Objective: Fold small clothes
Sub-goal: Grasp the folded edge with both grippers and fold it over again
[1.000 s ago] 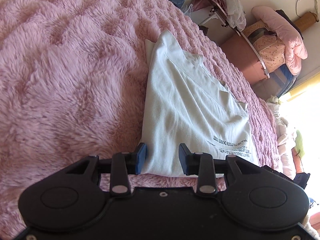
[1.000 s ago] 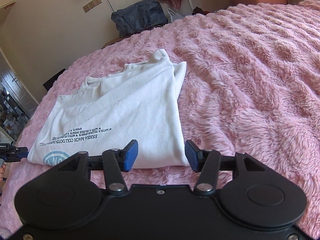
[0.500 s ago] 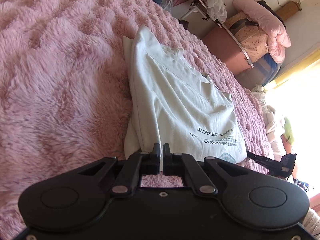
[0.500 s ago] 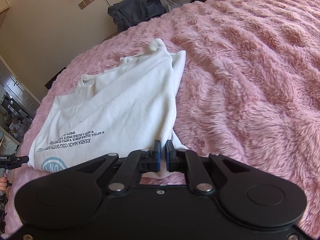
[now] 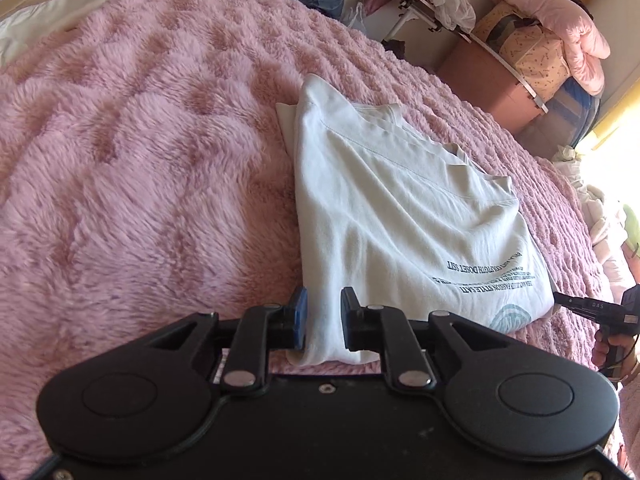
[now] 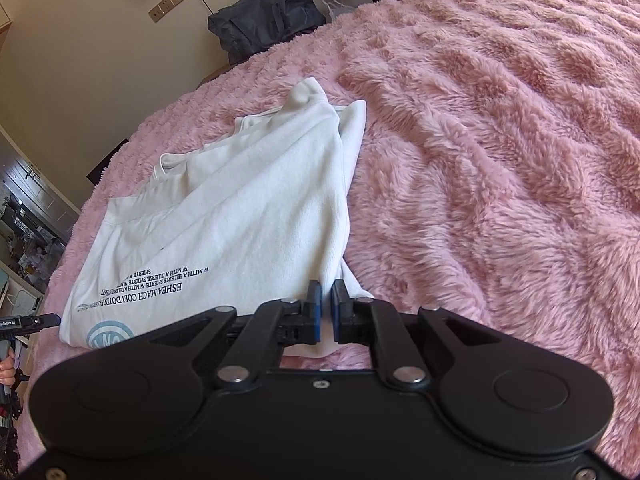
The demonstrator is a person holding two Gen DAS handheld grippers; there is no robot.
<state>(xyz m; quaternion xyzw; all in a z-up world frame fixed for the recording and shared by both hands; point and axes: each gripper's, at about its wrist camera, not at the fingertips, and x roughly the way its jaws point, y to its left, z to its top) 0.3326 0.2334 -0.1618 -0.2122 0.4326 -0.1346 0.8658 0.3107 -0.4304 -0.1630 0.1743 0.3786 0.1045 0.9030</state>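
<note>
A white T-shirt (image 5: 400, 216) with dark printed text lies partly folded on the pink fluffy blanket (image 5: 140, 160). My left gripper (image 5: 323, 318) stands a little open, with the shirt's near corner between its blue pads, not pinched. In the right wrist view the shirt (image 6: 248, 216) lies ahead and left. My right gripper (image 6: 326, 311) is nearly shut, with a fold of the shirt's near right corner in the narrow gap. Each gripper shows at the edge of the other's view: the right one (image 5: 592, 308), the left one (image 6: 28, 322).
A dark blue bag (image 6: 268, 20) lies beyond the bed's far edge near the wall. A pile of bedding and boxes (image 5: 540, 52) stands at the far right. White cloth (image 5: 48, 20) lies at the blanket's far left corner.
Both grippers shut on the shirt's near edge half a second ago. The left one has since opened partway; the right one has eased only slightly. Both views have pulled back a little.
</note>
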